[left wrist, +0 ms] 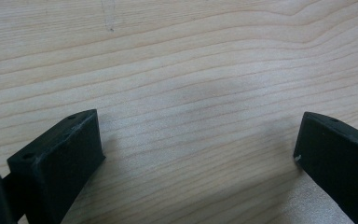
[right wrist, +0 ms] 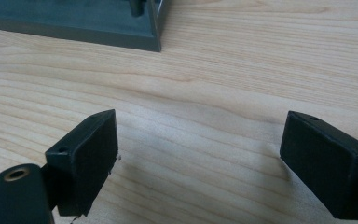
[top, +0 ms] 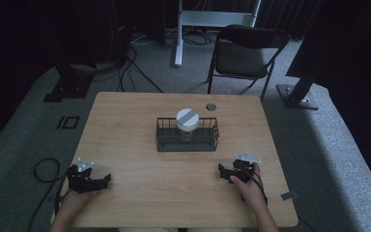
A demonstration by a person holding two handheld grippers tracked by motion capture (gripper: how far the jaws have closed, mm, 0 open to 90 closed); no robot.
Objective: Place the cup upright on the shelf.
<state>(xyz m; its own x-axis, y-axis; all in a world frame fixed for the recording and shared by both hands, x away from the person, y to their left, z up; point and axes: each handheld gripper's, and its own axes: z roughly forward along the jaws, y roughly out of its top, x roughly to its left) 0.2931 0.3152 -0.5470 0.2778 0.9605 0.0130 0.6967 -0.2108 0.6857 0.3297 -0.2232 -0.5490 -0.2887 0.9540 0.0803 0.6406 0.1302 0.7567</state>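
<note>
A dark wire basket (top: 187, 141) stands at the middle of the wooden table (top: 140, 179), and a white-lidded jar (top: 188, 120) sits upright in it. My left gripper (top: 107, 178) rests near the table's front left corner, held by a hand; in the left gripper view its jaws stand wide apart over bare wood, left gripper (left wrist: 198, 144). My right gripper (top: 223, 171) lies at the front right, held by the other hand. It is open too, right gripper (right wrist: 200, 144), and the basket's base corner (right wrist: 98, 25) lies just ahead of it.
A small dark round disc (top: 211, 107) lies near the table's far edge. Behind the table stand a folding chair (top: 244, 53), a white stand leg (top: 178, 43) and black frame bases with cables on the grey carpet. Bare wood spreads between the grippers and the basket.
</note>
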